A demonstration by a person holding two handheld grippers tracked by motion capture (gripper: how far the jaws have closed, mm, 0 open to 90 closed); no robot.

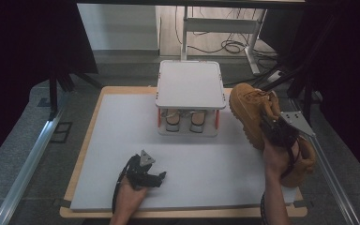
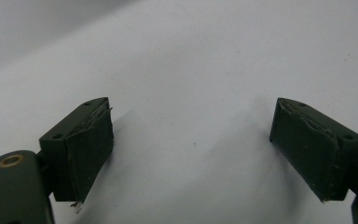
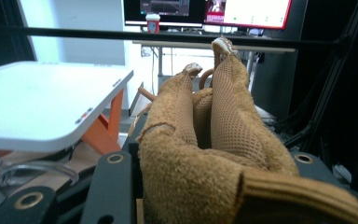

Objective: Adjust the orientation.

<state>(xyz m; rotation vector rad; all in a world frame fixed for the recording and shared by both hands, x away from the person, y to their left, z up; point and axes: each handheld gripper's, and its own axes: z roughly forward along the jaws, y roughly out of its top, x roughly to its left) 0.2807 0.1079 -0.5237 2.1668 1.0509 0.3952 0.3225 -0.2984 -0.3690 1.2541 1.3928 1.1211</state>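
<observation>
Tan suede ankle boot [image 1: 249,112] at frame right, lifted off bench [image 1: 122,154], right gripper [image 1: 277,132] jaws pinching its soft collar. Bulky, floppy upper; grip near heel. Left gripper [image 1: 145,174] jaws spread, empty.

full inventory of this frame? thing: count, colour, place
boot: one held, tan suede, lifted over the table's right side, clamped at the collar, which also shows in the right gripper view
second boot: one, tan, at the table's right edge by the right hand, partly hidden
shoe rack: one, white shelves on orange posts, far middle of the table
shoes: a pair, pale, under the rack's top shelf
table: one, white mat on a wooden top
monitors: two, lit, on a far desk
left gripper: black jaws wide apart over bare mat, near front left
right gripper: black, jaws shut on the boot
hands: two, at the front edge
</observation>
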